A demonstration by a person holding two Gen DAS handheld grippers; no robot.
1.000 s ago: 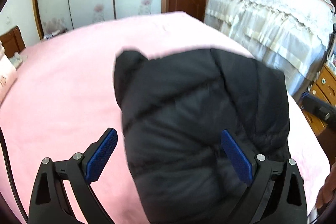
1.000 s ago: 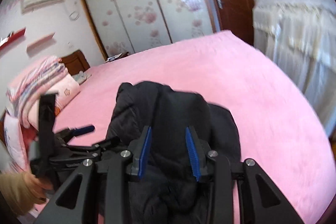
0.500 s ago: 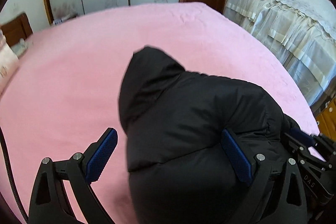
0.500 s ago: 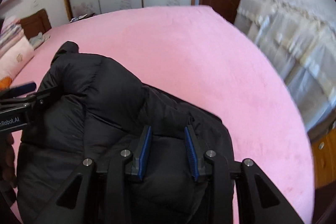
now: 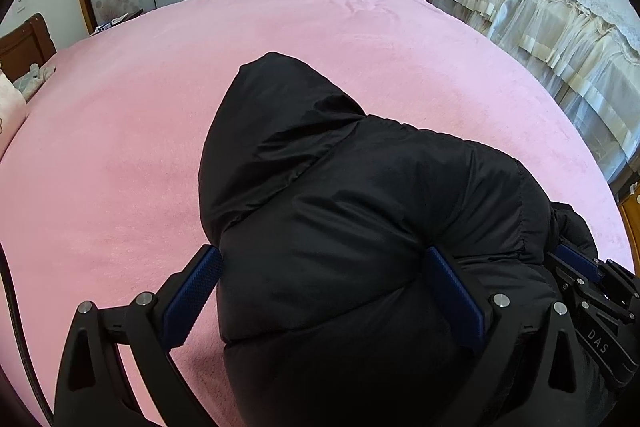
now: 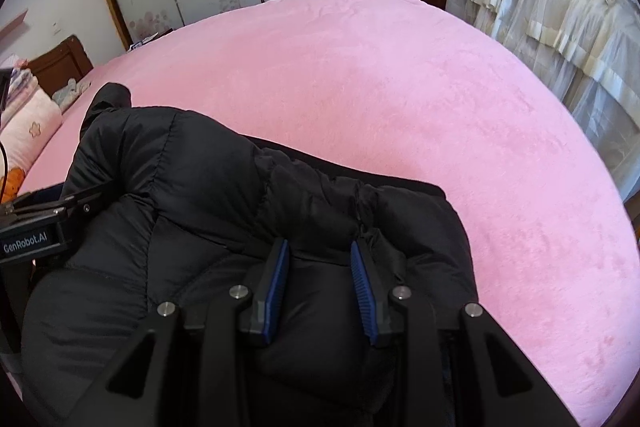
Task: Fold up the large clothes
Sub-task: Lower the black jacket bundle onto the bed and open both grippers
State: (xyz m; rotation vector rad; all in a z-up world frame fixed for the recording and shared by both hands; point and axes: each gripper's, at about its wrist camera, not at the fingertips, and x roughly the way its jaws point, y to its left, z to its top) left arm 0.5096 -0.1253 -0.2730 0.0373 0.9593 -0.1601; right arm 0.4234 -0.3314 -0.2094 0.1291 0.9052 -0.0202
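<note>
Pink bedding is covering the bed (image 5: 120, 147), where the black puffer jacket (image 5: 360, 227) is lying bunched, its hood (image 5: 276, 115) pointing toward the wardrobe. Slippery, springy padding is likely to puff open or slide from a narrow pinch, undoing the fold. On the left gripper (image 5: 324, 299) the jaws are standing wide, straddling the jacket's bulk. On the right gripper (image 6: 320, 283) the jaws are sitting narrow, pinching a ridge of jacket.

Your black jacket (image 5: 360, 227) is puffy quilted nylon with a faint sheen; beneath it, the pink bed (image 5: 120, 147) shows a matt, fuzzy fleece.
</note>
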